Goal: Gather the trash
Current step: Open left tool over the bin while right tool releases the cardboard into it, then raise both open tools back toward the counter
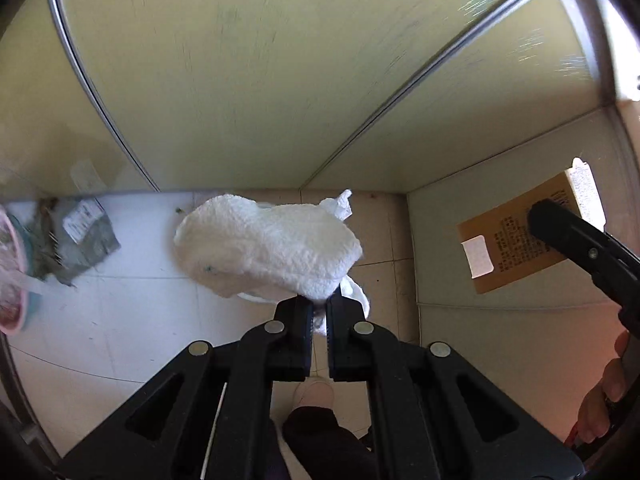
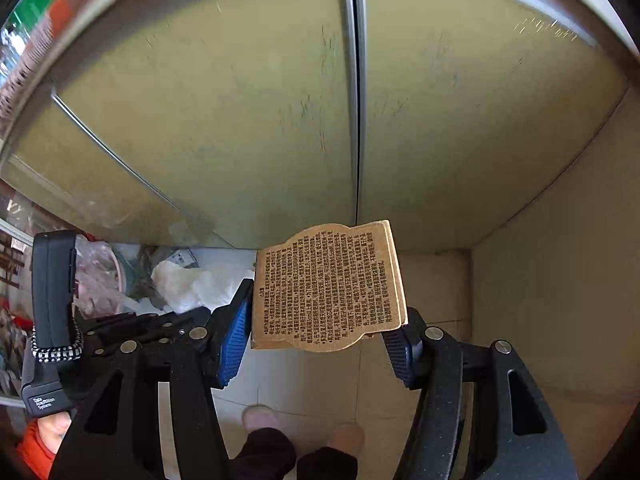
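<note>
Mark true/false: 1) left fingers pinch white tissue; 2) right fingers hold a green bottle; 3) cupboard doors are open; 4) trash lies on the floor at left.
1) True: the left gripper is shut on the white tissue.
2) False: the right gripper holds a brown printed card.
3) False: the cupboard doors are closed.
4) True: a grey wrapper and other litter lie there.

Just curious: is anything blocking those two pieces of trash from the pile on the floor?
Nothing visible does. The white tissue and brown card hang over bare floor tiles, with the trash pile beside the cabinet doors.
</note>
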Available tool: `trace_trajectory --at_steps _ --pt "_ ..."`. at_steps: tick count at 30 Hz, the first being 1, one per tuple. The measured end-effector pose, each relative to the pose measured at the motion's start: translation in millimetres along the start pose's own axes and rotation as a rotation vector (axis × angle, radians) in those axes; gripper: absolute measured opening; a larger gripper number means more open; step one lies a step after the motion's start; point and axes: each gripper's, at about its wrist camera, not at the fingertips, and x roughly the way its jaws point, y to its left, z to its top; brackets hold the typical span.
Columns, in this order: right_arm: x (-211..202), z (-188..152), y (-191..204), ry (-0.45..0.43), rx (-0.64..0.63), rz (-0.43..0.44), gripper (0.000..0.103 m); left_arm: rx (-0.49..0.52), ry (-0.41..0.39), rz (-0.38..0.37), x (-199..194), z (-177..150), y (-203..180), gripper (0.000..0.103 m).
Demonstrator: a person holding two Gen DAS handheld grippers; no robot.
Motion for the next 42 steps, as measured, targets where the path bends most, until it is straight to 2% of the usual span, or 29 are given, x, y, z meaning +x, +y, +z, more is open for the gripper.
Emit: trace_trajectory --at_steps 5,11,15,16,19,26,33,38,42 --pt "56.3 -8.9 -11.2 0.014 0.013 0.019 0.056 0.0 0.042 0.007 68.0 1.1 17.5 0.004" --pt "101.8 -21.5 -15.3 0.047 0.024 0.034 0.056 0.008 0.072 0.02 117.4 1.1 31.8 0.004" --pt "116.4 -21.2 -13.3 0.066 -0.003 0.039 0.057 -0.01 0.084 0.018 124.5 -0.8 45.8 0.016" --pt "118.1 -20.5 -10.9 0.068 -0.013 0.039 0.058 -0.014 0.084 0.014 125.7 -0.2 46.4 0.022" --pt "122.1 -18.8 -2.2 0.077 -0.048 0.053 0.059 -0.012 0.07 0.016 119.3 -1.6 53.1 0.033" --pt "129.4 -16.6 0.3 0.121 -0.091 0.11 0.062 -0.046 0.021 0.092 88.1 -4.3 63.1 0.034" --pt "123.5 -16.1 14.2 0.136 -0.116 0.105 0.065 -0.053 -0.025 0.124 48.4 -3.0 58.2 0.034" --pt "90.6 -7.1 17.2 0.125 -0.108 0.079 0.065 -0.021 -0.059 0.131 -1.2 0.3 37.7 0.034" --pt "44.3 4.8 18.3 0.111 -0.09 0.06 0.065 0.013 -0.096 0.134 -57.2 6.8 12.1 0.034"
